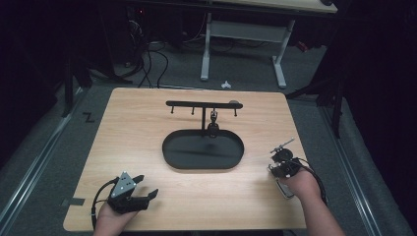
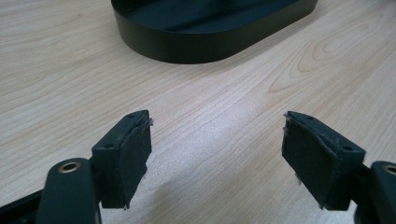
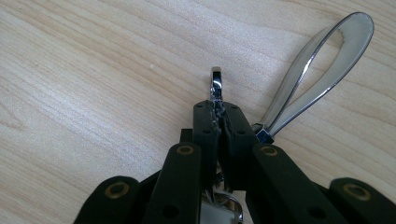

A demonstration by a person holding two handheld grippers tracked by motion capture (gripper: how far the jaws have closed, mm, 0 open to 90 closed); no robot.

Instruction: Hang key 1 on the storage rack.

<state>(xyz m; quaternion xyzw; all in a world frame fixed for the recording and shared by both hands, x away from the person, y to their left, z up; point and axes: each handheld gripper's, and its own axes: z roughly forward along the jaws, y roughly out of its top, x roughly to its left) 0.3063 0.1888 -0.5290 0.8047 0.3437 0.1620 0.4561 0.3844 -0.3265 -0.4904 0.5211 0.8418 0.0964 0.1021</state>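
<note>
At the desk's [image 1: 147,113] near left corner, the left gripper [image 1: 139,192] rests low with its jaws spread wide and nothing between them, facing the black oval tray [image 1: 169,147] at centre. From the tray rises a black stand [image 1: 203,104] whose crossbar carries small hooks; one dark item [image 1: 213,118] hangs there already. At the right edge, the right gripper [image 1: 278,158] has its jaws pressed together on a chrome clip [image 3: 215,84], a shiny metal loop [image 3: 327,60] trailing beside them. The stand lies up and to the left of that gripper, the nearer of the two. No lettering is legible.
</note>
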